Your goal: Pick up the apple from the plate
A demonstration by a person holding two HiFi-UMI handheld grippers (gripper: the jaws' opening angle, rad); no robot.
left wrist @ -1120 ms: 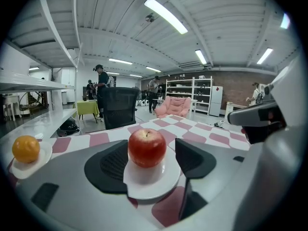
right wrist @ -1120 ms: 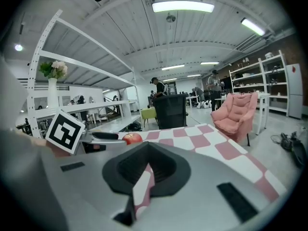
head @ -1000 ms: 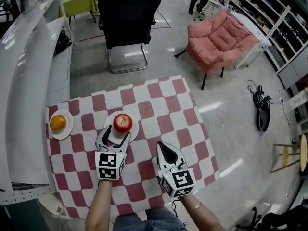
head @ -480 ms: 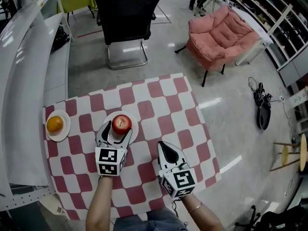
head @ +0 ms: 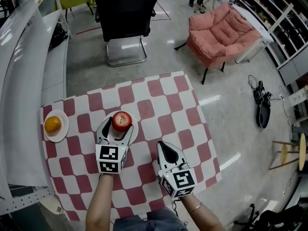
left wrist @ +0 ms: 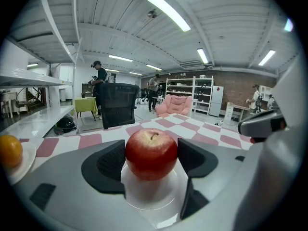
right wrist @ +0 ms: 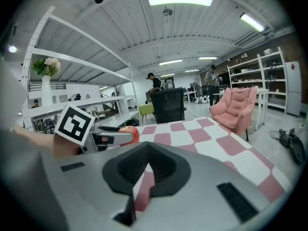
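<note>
The round red apple stands stem-up, axis vertical, on the small white round plate, between the left gripper's spread, unpressing jaws, while the right gripper, near the plate, is clenched empty.

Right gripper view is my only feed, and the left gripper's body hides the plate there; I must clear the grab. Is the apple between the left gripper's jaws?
Observer: Yes. The left gripper view shows the apple between the open jaws of the left gripper, a pad on each side.
Operator: Lifted, or on the plate?
Observer: On it: the apple rests stem up on the white plate.
Operator: Anything close by to avoid?
Observer: Only an orange on a second plate, at the left side of the table in the head view, well apart from that gripper.
</note>
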